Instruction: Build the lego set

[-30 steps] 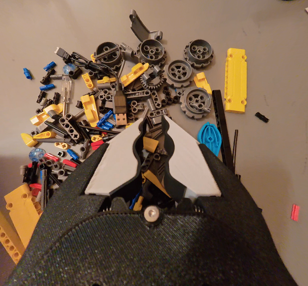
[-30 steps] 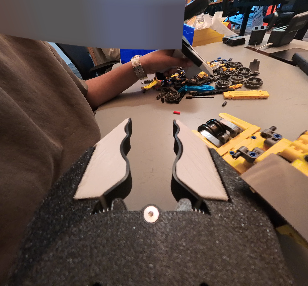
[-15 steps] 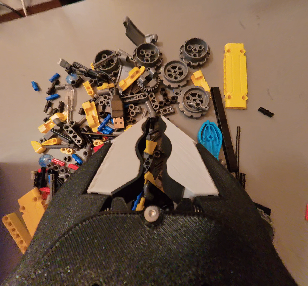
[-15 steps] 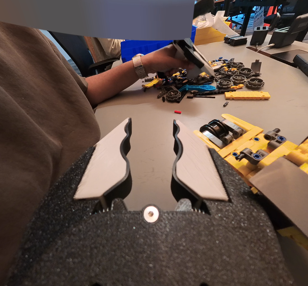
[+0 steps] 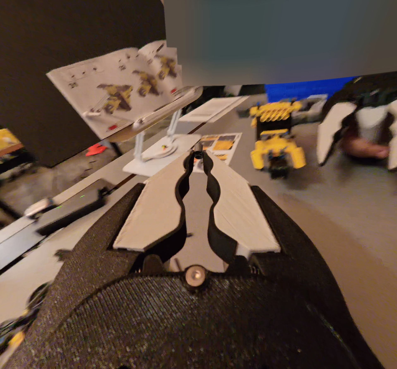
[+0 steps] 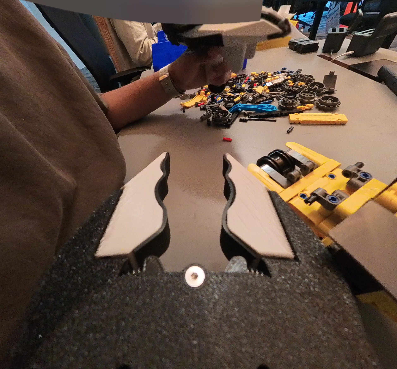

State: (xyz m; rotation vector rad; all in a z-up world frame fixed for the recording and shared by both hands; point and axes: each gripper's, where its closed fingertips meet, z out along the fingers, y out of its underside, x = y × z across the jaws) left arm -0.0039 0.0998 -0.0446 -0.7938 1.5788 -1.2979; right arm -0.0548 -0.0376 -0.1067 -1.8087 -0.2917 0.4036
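Note:
My left gripper [image 5: 198, 153] is shut on a small black connector piece [image 5: 197, 149] at its fingertips and is raised above the grey table [image 5: 322, 219]. It also shows in the right wrist view [image 6: 277, 28], level above the pile of loose building pieces [image 6: 264, 92]. My right gripper [image 6: 196, 157] is open and empty, low over the table beside the yellow part-built model [image 6: 318, 189]. That model also shows in the left wrist view [image 5: 277, 144], with the right gripper [image 5: 352, 135] next to it.
An open instruction booklet [image 5: 120, 92] rests on a white stand [image 5: 161, 150]. A printed sheet [image 5: 219, 146] lies behind my left fingertips. A long yellow panel [image 6: 318, 119], grey wheels [image 6: 307, 96], a blue piece [image 6: 253, 108] and a small red pin [image 6: 226, 139] lie on the table. A person's arm [image 6: 137, 101] reaches across. About 15 cm separates my left fingertips from my right. The small red pin [image 6: 226, 139] is about equally far from each gripper, around 15 cm.
My left gripper has lifted out of the pile with a small black piece and swung up and round towards the booklet and model. My right gripper has stayed open and still.

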